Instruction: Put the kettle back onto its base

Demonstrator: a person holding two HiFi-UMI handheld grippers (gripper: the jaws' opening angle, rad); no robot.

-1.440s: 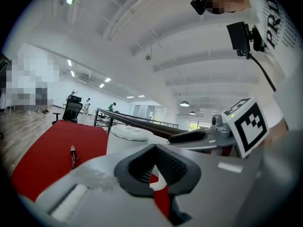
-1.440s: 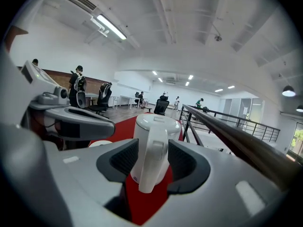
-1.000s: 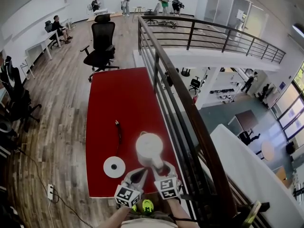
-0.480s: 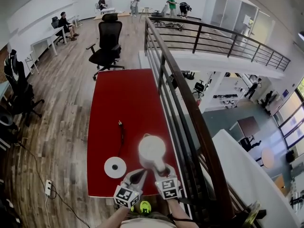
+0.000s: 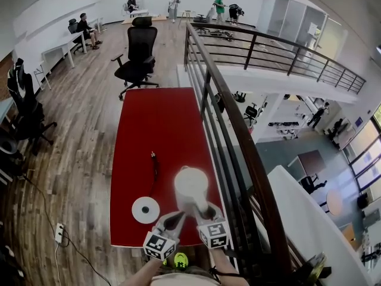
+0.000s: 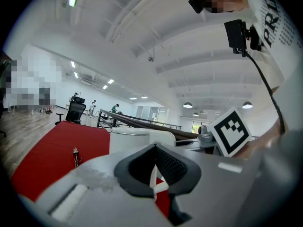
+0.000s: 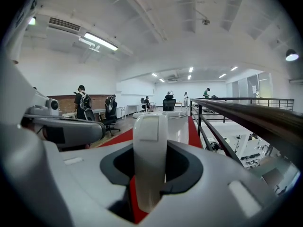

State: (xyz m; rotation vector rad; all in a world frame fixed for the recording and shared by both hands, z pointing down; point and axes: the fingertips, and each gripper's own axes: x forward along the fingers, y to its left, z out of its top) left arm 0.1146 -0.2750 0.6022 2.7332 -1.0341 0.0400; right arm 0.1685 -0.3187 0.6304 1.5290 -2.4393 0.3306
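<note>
A white kettle (image 5: 190, 186) stands on the red table (image 5: 155, 130) near its front right, lid on. Its round white base (image 5: 146, 210) lies to the kettle's left, apart from it, with a black cord (image 5: 156, 167) running back from it. My right gripper (image 5: 200, 211) reaches the kettle from the front. In the right gripper view the upright white handle (image 7: 150, 141) sits between the pads and they press on it; the jaws have just been closing. My left gripper (image 5: 173, 220) hovers beside it near the front edge, shut and empty (image 6: 154, 174); the kettle (image 6: 130, 143) shows ahead of it.
A dark metal railing (image 5: 226, 130) runs along the table's right edge, with a drop to a lower floor beyond. A black office chair (image 5: 140, 55) stands at the table's far end. A power strip (image 5: 59, 233) lies on the wooden floor at left. People stand far back.
The right gripper now sits tighter around the kettle's handle. Kettle, base and left gripper keep about the same places; the head view has shifted slightly.
</note>
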